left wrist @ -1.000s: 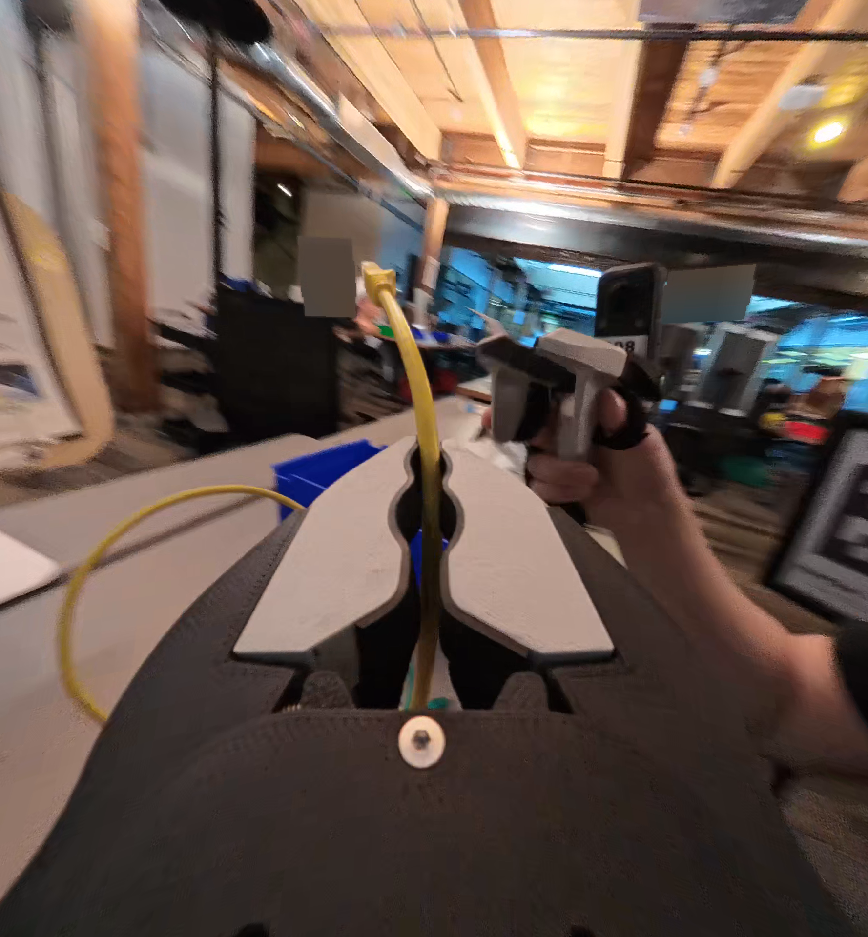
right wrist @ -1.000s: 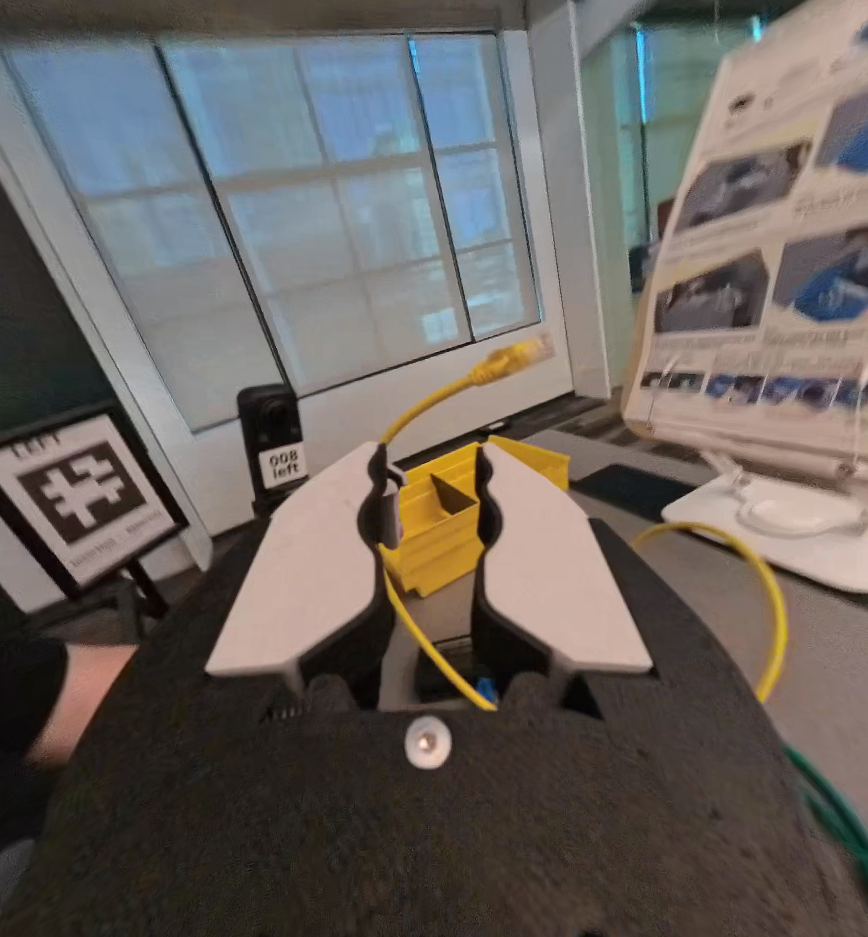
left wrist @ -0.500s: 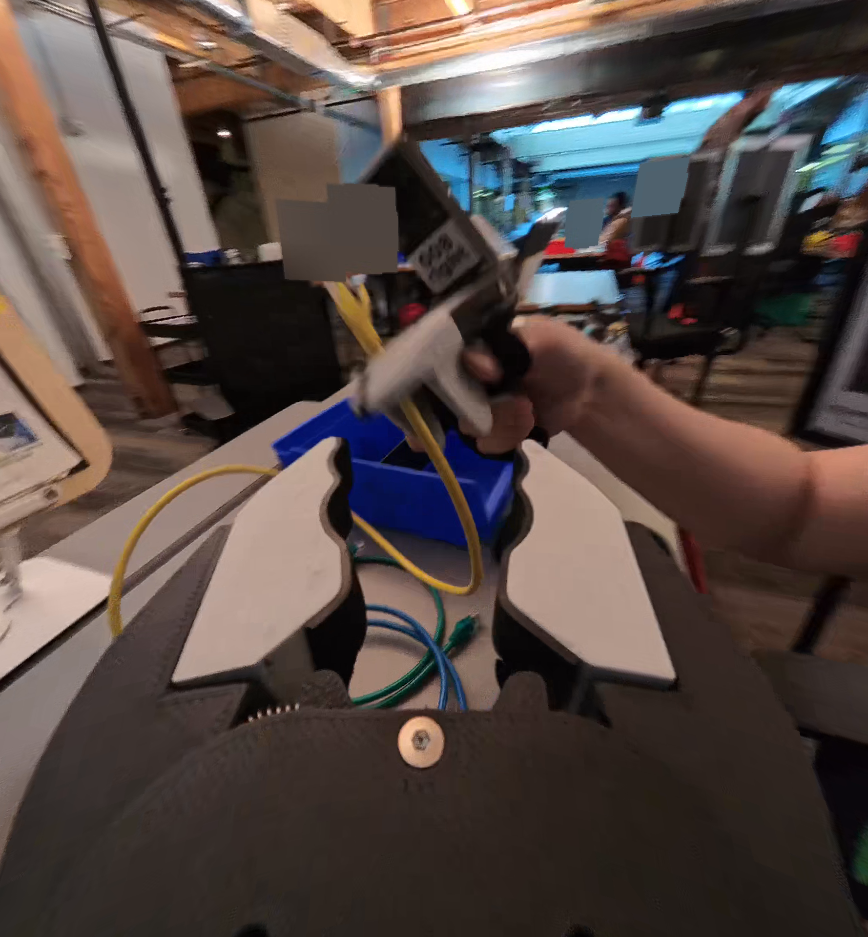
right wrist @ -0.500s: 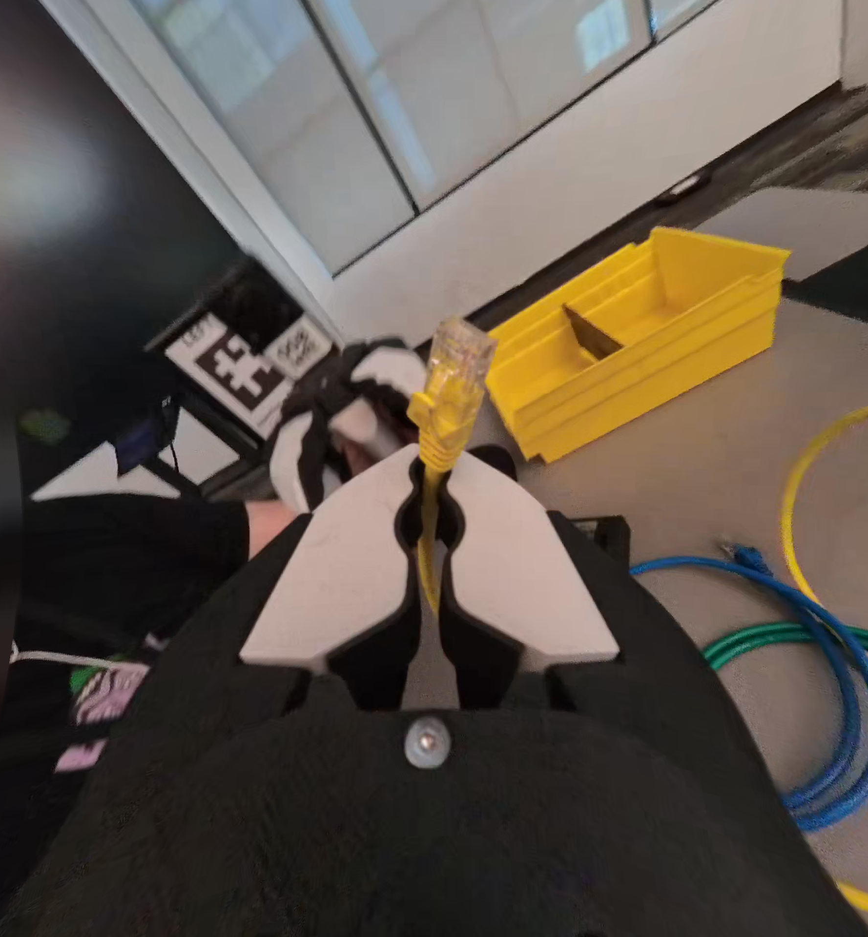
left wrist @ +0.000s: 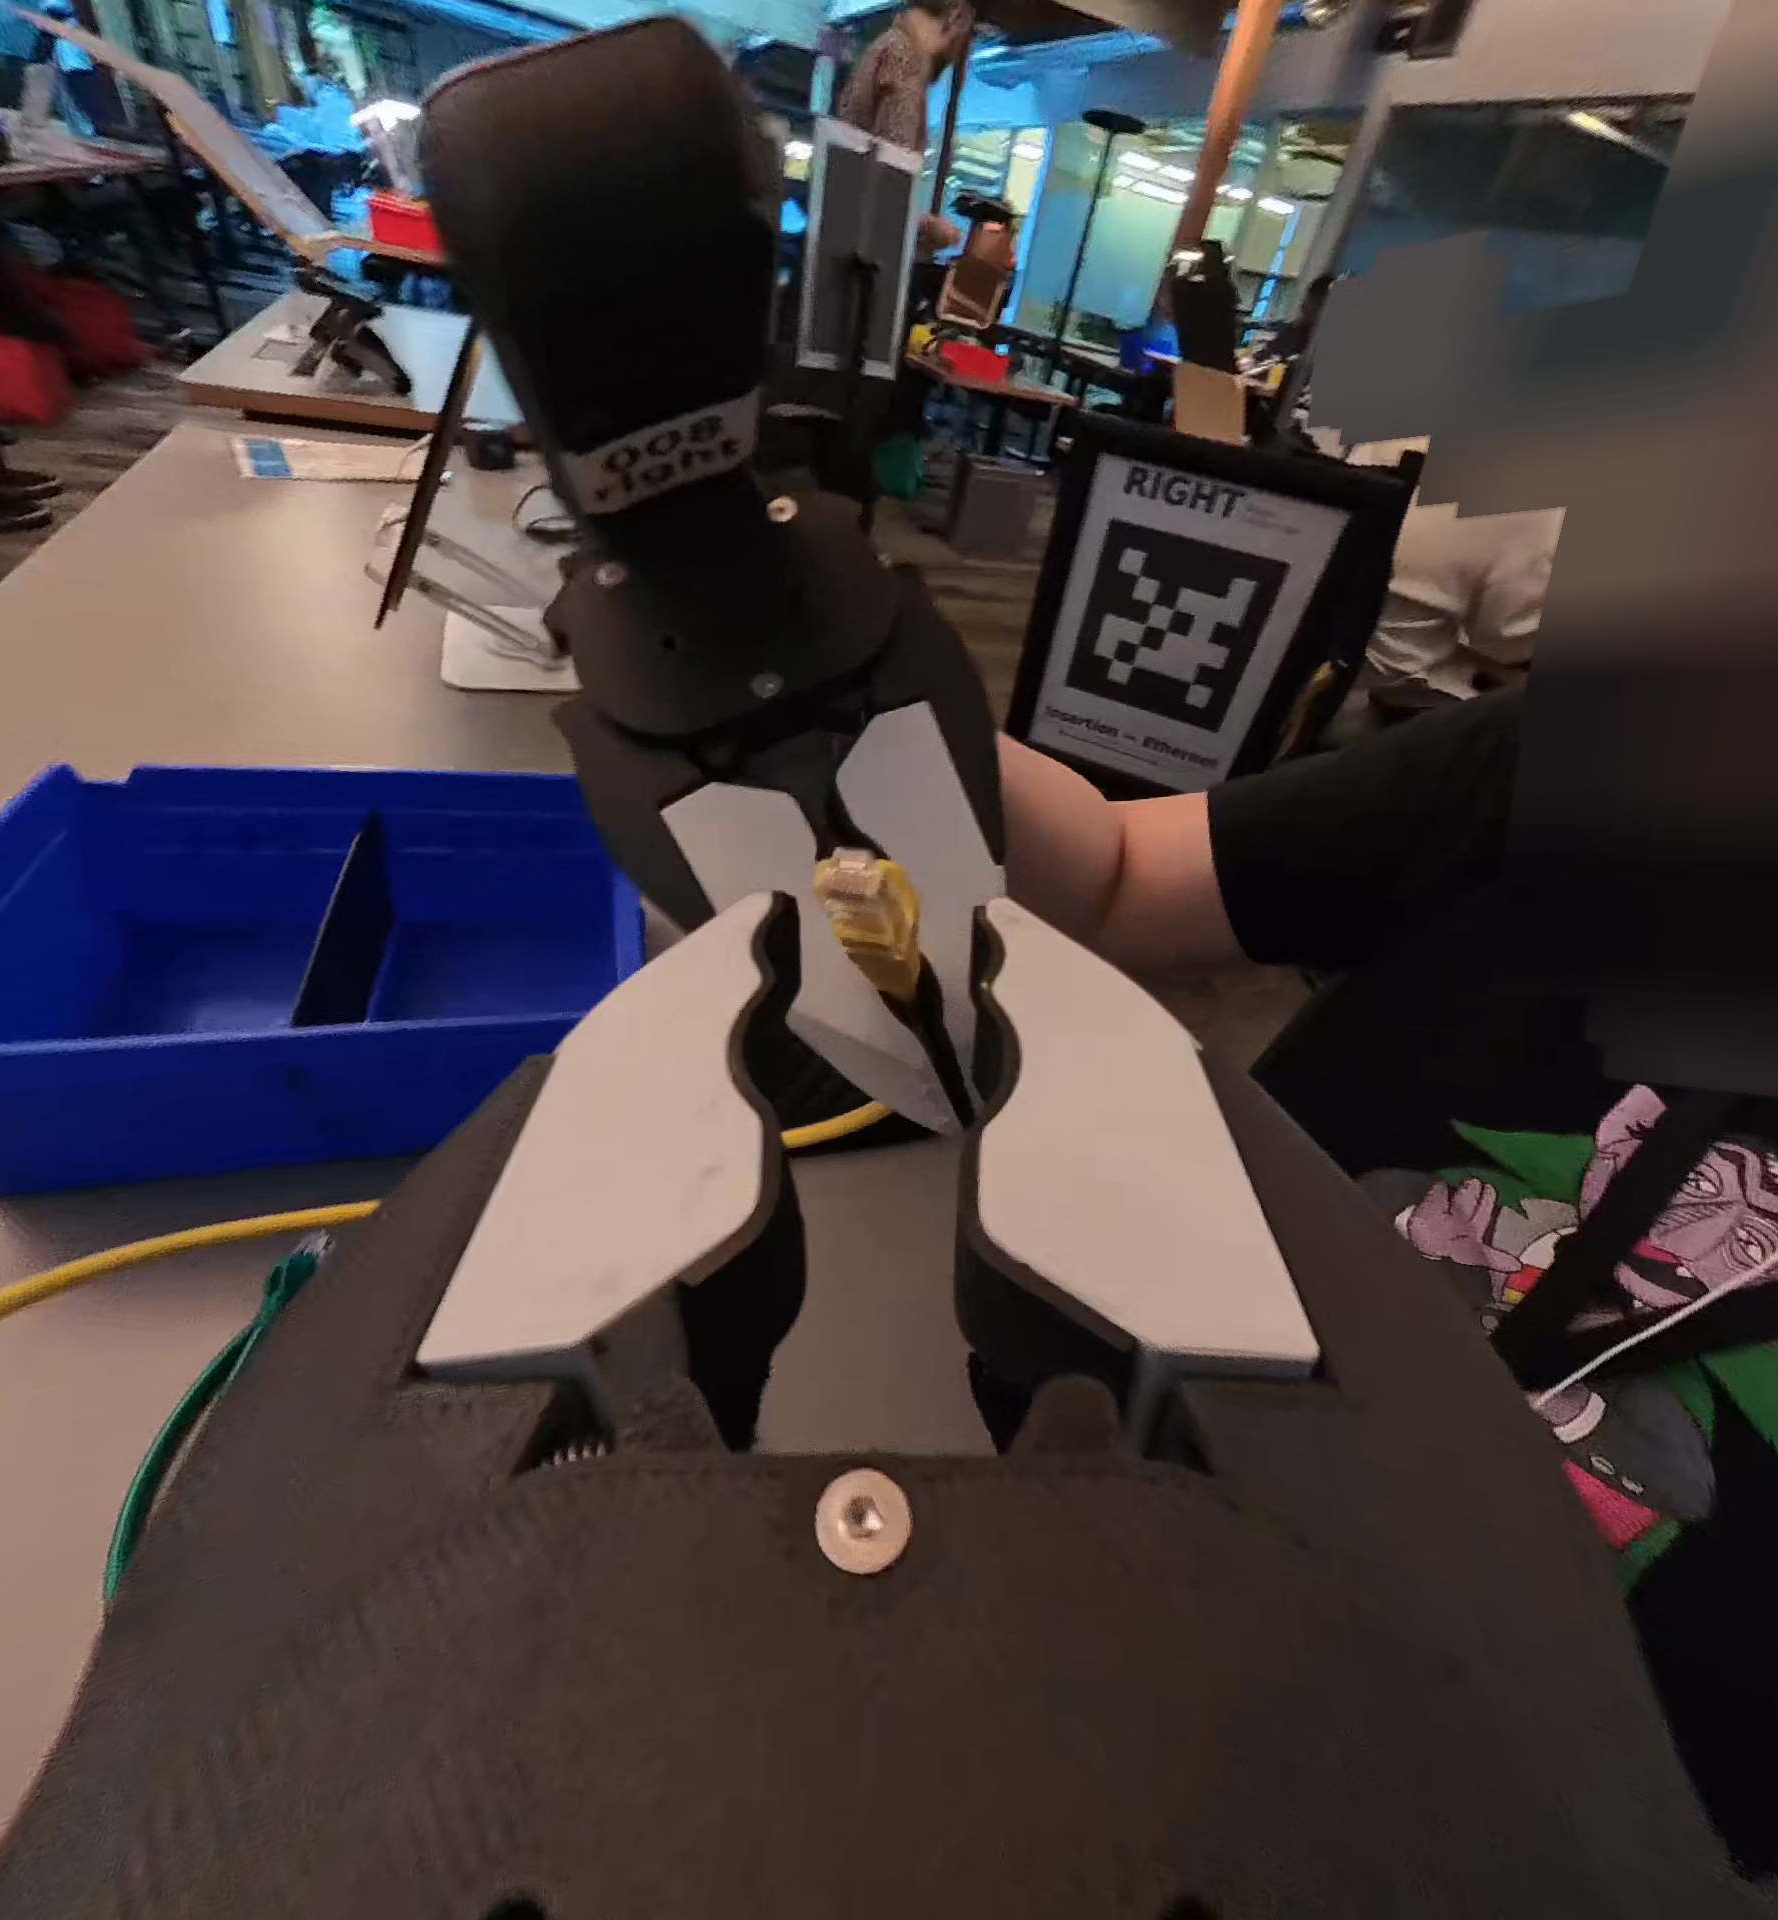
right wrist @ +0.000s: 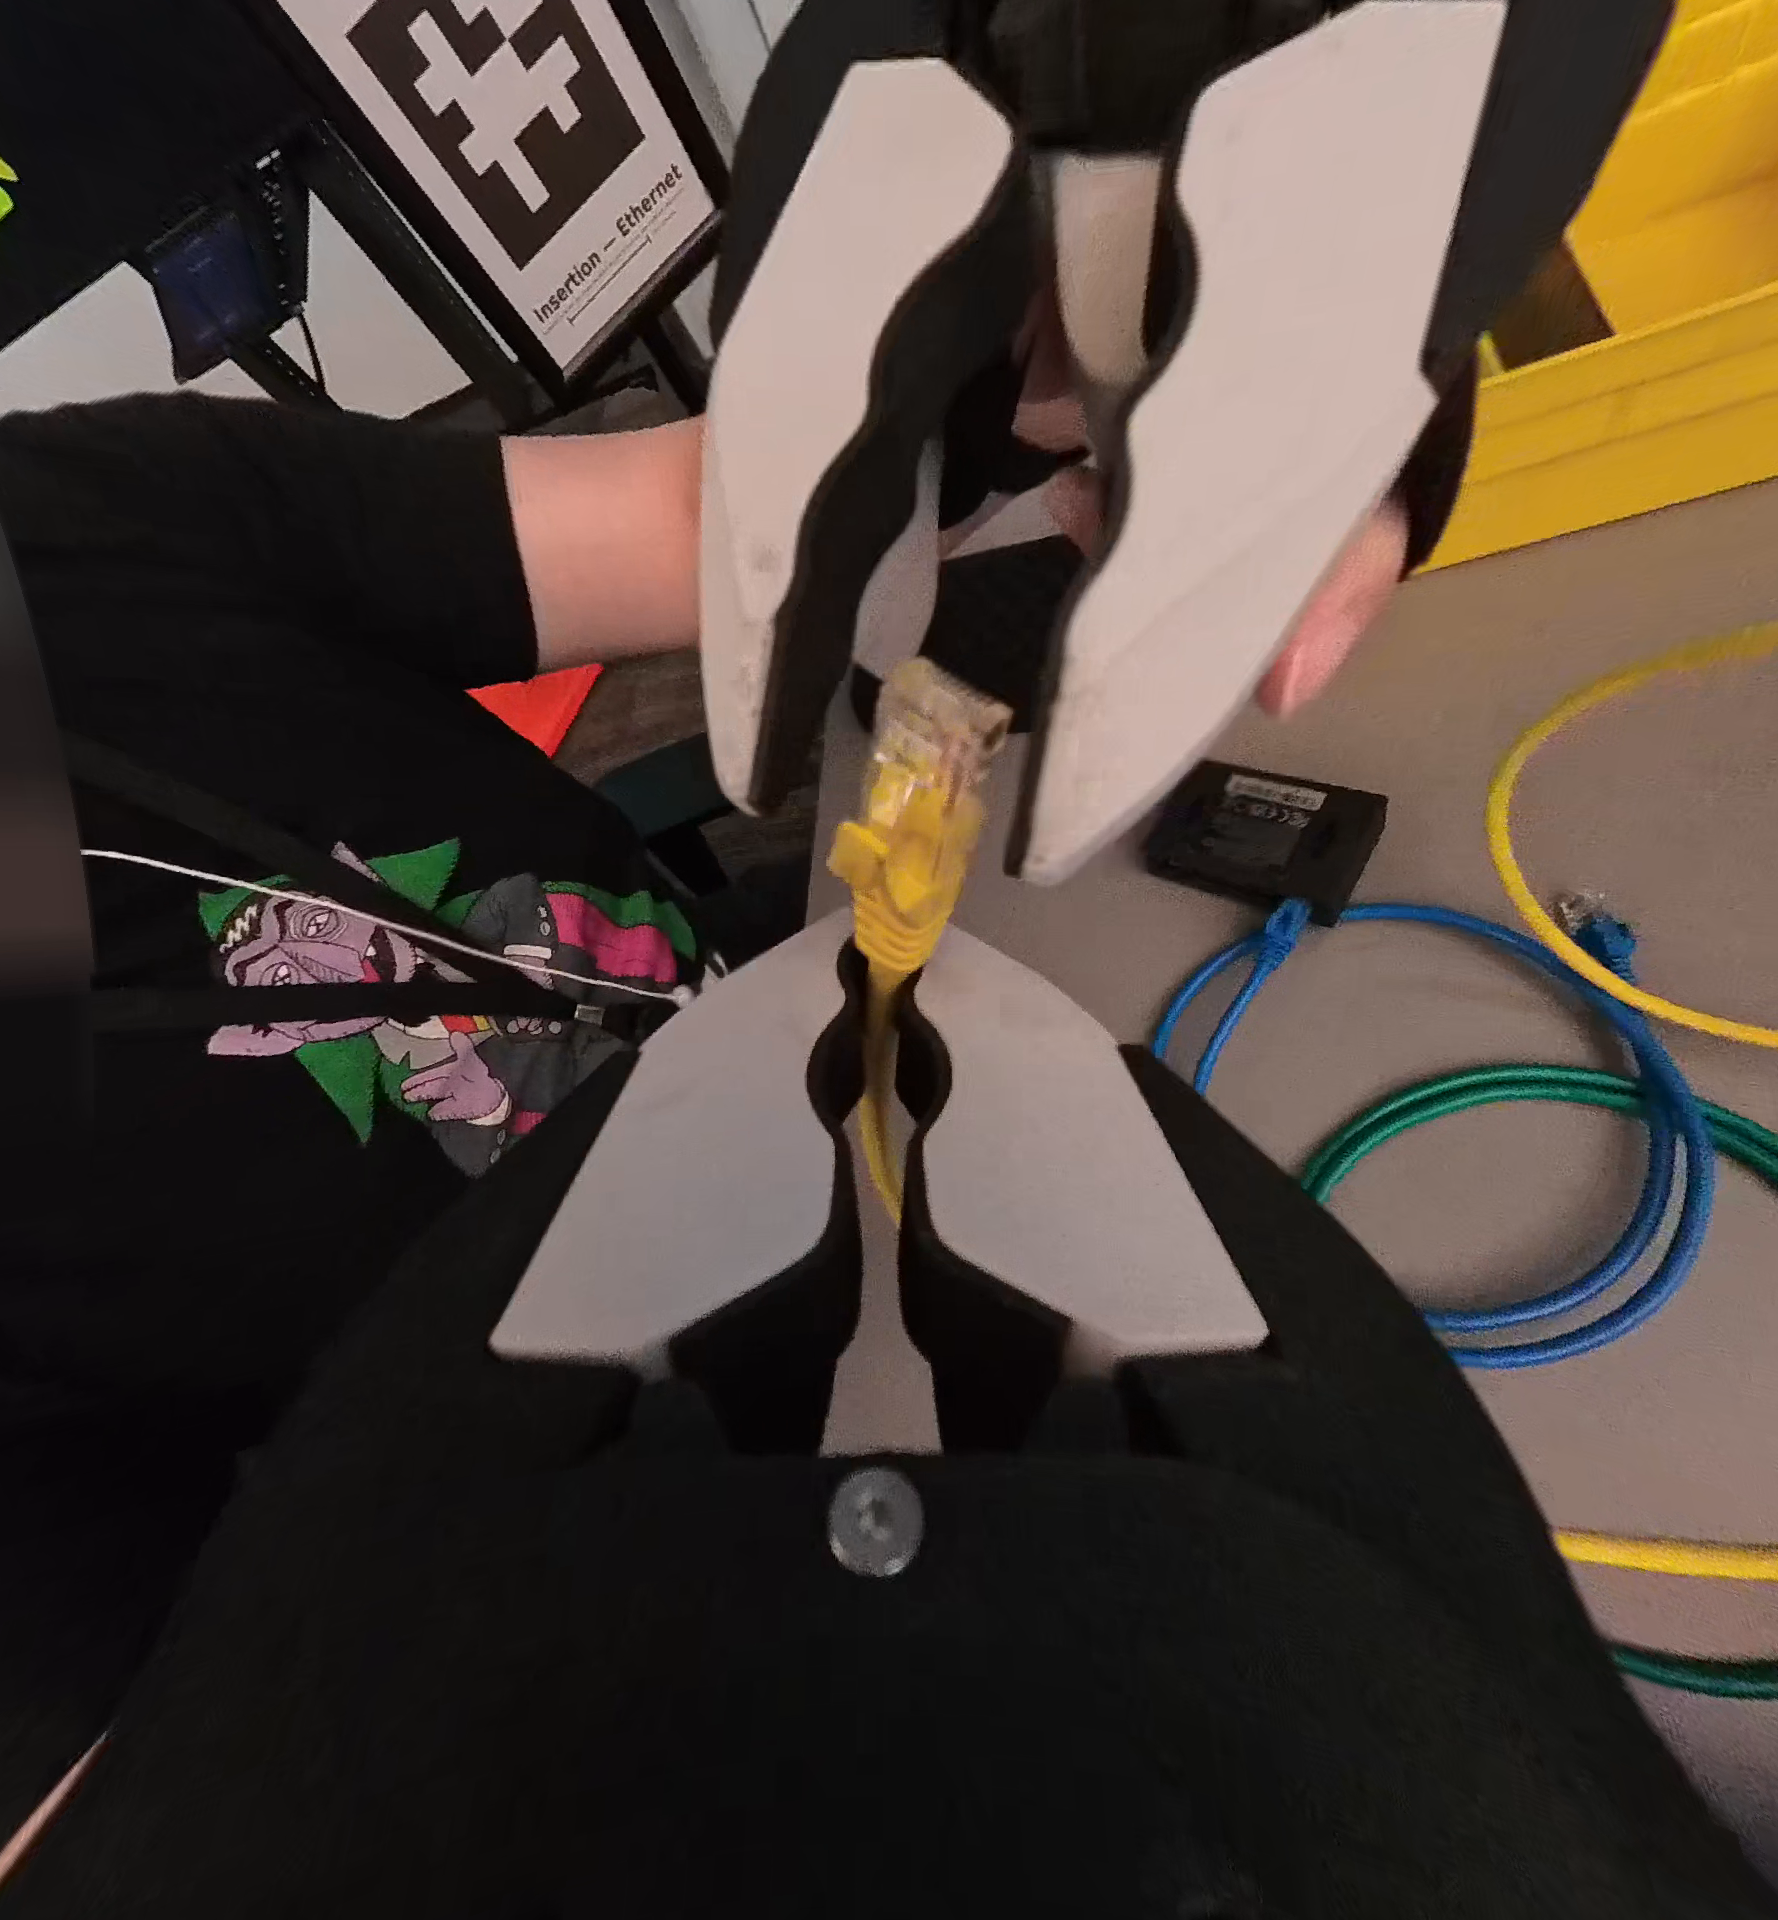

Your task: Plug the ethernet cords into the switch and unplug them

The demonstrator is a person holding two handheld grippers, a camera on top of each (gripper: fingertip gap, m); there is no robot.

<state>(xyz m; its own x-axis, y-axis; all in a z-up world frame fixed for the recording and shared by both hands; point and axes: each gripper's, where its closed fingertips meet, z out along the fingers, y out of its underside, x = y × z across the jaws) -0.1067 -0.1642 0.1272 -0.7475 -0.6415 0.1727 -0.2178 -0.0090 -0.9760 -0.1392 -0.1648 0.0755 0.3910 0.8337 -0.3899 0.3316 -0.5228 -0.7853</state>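
Right gripper (right wrist: 880, 940) jaws pinch the yellow cord (right wrist: 883, 1039) just behind its clear plug (right wrist: 926, 727), held aloft. Left gripper (right wrist: 916, 821) jaws spread around the plug. Farther on the bench (right wrist: 1487, 1455): black switch (right wrist: 1264, 836), only blue cord (right wrist: 1550, 1340) seated; green cord (right wrist: 1487, 1101) loose. Plugging barely begun, judging by this.

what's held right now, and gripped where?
Right gripper: jaws shut on the yellow ethernet cord, just behind its plug. Left gripper: jaws open, holding nothing.
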